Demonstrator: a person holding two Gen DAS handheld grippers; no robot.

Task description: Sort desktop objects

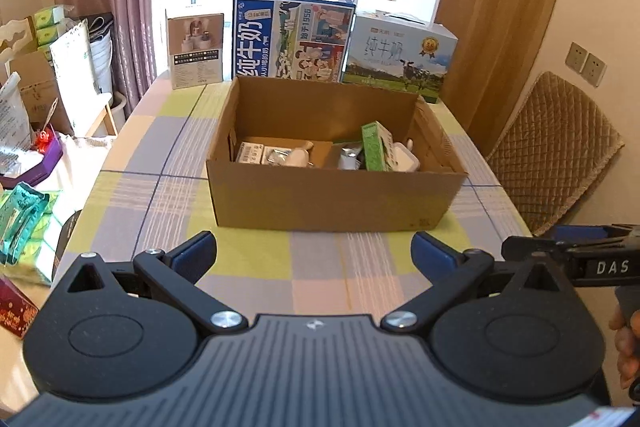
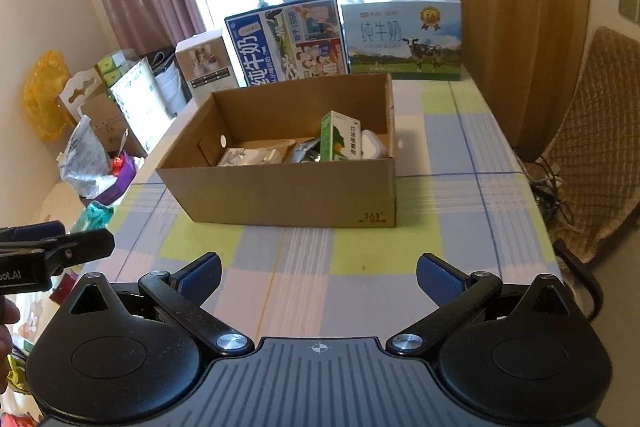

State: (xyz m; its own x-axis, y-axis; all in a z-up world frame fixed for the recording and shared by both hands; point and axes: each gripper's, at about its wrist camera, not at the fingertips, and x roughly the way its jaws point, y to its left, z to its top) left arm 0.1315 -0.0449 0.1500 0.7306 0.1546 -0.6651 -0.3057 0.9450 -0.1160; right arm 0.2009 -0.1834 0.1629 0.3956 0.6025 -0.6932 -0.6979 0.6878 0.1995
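Since the cardboard box (image 1: 336,195) already holds the green carton (image 1: 376,147) and other small items, sorting looks finished; my left gripper (image 1: 314,251) and right gripper (image 2: 319,273) hang wide, empty before it.

Left claw (image 1: 314,255): matte black linkage arms, silver pivot screws, blue finger pads (image 1: 198,251), ribbed grey housing. Right claw (image 2: 319,277): identical build, crosshair mark.
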